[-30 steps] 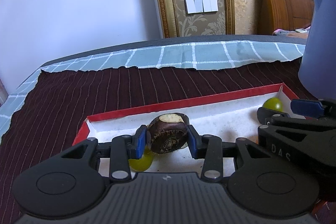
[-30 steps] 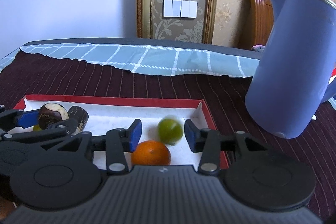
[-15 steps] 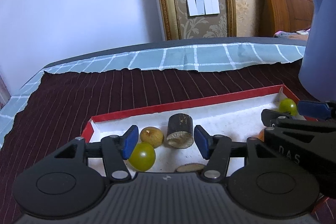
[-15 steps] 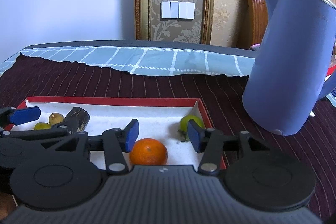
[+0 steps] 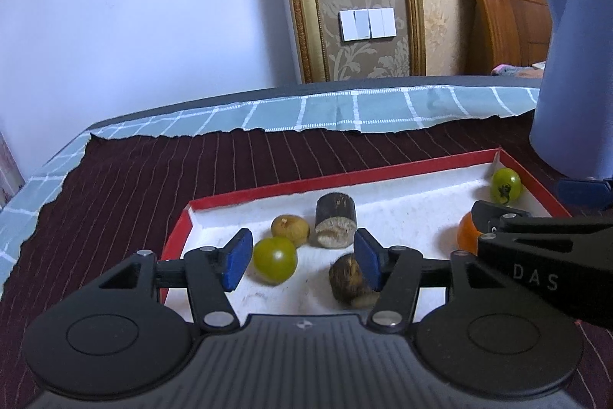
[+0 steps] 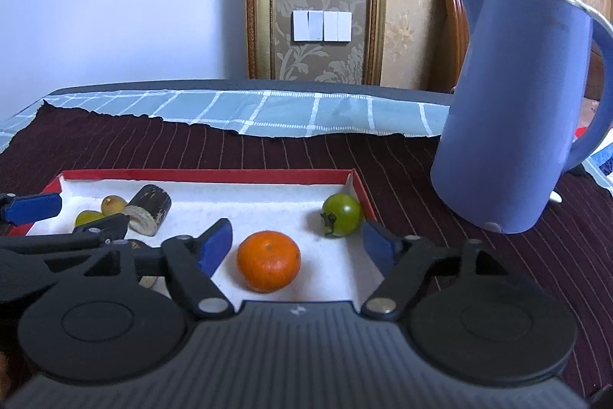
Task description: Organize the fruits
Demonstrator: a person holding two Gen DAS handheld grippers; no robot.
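- The left wrist camera looked forward, low and close, over the left end of the tray.
- The right wrist camera looked the same way over the right end.
- Both views shared the tray, the orange and the kettle.

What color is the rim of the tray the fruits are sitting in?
Red, with a white inside. The tray shows best in the right wrist view.

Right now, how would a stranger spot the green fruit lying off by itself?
Find the blue kettle; beside it lies the red-rimmed tray. In the tray's corner nearest the kettle sits the green fruit, alone, with a dark stem, unlike the green one among brown pieces.
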